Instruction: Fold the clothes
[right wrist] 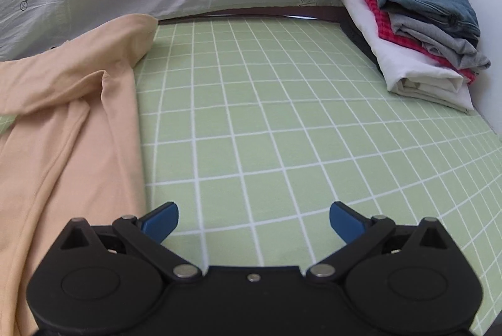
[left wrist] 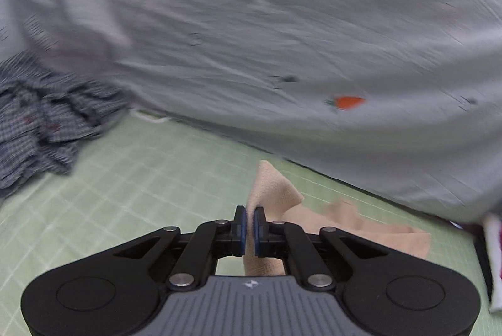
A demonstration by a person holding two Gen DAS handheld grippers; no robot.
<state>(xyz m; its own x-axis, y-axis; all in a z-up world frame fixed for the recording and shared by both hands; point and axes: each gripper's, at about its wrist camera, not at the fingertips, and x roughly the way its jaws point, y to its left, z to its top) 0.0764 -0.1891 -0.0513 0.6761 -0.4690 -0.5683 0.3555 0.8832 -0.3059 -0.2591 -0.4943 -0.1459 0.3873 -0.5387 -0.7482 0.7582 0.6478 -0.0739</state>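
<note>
A peach garment (right wrist: 62,122) lies spread over the left of the green grid mat (right wrist: 266,116) in the right wrist view. My right gripper (right wrist: 253,218) hovers open just right of its edge, nothing between the blue pads. In the left wrist view, my left gripper (left wrist: 250,221) is shut on a bunched fold of the same peach garment (left wrist: 276,191), which sticks up past the pads and trails off to the right. That view is motion-blurred.
A stack of folded clothes (right wrist: 417,31), denim on top, sits at the mat's far right by a white wall. A grey sheet with carrot prints (left wrist: 251,22) hangs behind the mat. A crumpled blue checked garment (left wrist: 44,119) lies at the left.
</note>
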